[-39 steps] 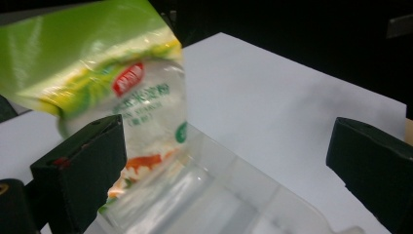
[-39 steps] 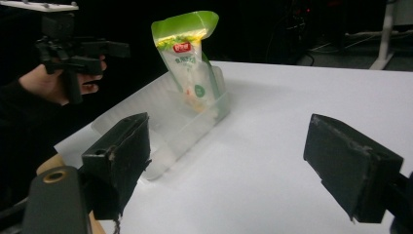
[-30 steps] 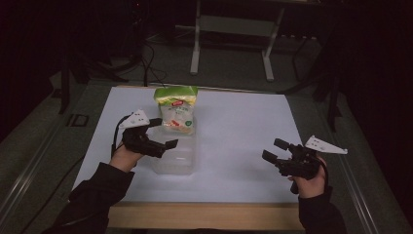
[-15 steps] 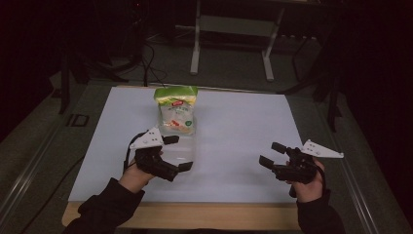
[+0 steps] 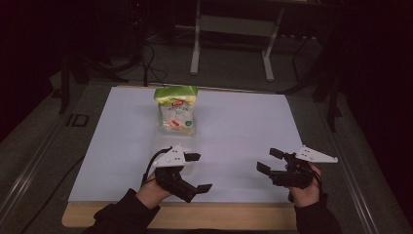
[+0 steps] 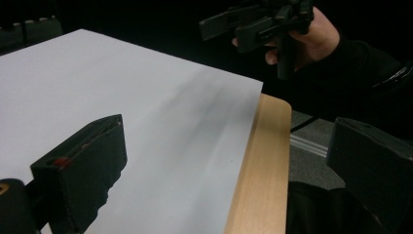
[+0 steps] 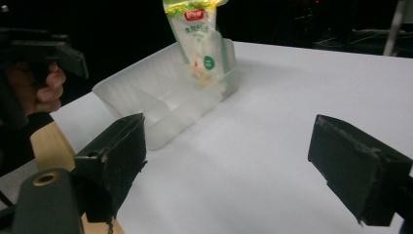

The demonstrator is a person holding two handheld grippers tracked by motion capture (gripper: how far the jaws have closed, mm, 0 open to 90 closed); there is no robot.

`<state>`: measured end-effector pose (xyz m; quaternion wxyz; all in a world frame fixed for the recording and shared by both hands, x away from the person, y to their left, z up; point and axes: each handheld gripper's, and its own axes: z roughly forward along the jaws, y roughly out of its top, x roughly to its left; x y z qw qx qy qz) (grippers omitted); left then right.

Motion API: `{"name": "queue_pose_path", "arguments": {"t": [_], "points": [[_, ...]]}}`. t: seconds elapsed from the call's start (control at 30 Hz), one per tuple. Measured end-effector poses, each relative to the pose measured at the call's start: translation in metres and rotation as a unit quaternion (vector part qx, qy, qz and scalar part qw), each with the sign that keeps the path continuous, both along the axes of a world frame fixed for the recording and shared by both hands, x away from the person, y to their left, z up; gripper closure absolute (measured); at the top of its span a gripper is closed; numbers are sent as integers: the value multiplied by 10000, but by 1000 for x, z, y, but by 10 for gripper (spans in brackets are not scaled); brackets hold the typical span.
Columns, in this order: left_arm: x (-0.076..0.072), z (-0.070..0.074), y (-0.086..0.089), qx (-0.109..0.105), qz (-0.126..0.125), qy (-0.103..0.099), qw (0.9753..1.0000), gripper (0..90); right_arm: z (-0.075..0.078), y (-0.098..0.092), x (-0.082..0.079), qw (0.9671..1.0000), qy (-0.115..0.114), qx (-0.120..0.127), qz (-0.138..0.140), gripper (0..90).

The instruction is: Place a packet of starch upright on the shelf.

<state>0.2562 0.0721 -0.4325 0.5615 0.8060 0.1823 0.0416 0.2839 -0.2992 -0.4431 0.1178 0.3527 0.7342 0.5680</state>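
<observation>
A clear plastic container (image 7: pixel 165 107) with dividers lies on the white sheet (image 5: pixel 243 122). A green-topped food bag (image 5: pixel 176 109) stands upright in its far end, and the bag (image 7: pixel 199 39) also shows in the right gripper view. My left gripper (image 5: pixel 198 172) is open and empty near the table's front edge, just in front of the container (image 5: pixel 175 139), pointing right. Its jaws (image 6: pixel 229 165) frame bare sheet and the table edge. At the front right my right gripper (image 5: pixel 269 161) is open and empty, pointing left toward the container; the same gripper (image 7: pixel 238 161) holds nothing.
The wooden table edge (image 6: pixel 263 161) runs along the front of the sheet. In the left gripper view, the right gripper (image 6: pixel 258 24) is held in a hand across the sheet. A metal stand (image 5: pixel 231 44) and cables lie on the dark floor behind the table.
My left gripper has pulled back from the container toward the front edge and turned to point right. The right gripper has barely moved.
</observation>
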Motion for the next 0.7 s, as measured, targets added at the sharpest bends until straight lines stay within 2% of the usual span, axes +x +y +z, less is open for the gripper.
{"name": "queue_pose_path", "arguments": {"t": [0.2,0.3,0.37,0.57,0.7], "points": [[-7,-10,-16,76,-204,81,9997,17,-5,1,2,9999,20,-139,-35,132],[-9,-16,-24,-3,-352,241,9991,17,-6,1,2,9998,-14,-203,-73,128],[-12,-20,-29,44,-436,275,9987,17,-7,2,2,9997,1,-221,-59,128],[-15,-30,-38,-70,-422,349,9985,17,-11,1,3,9995,30,-297,-52,128],[-19,-44,-49,315,-486,290,9979,17,-14,2,3,9994,40,-352,-26,128]]}}
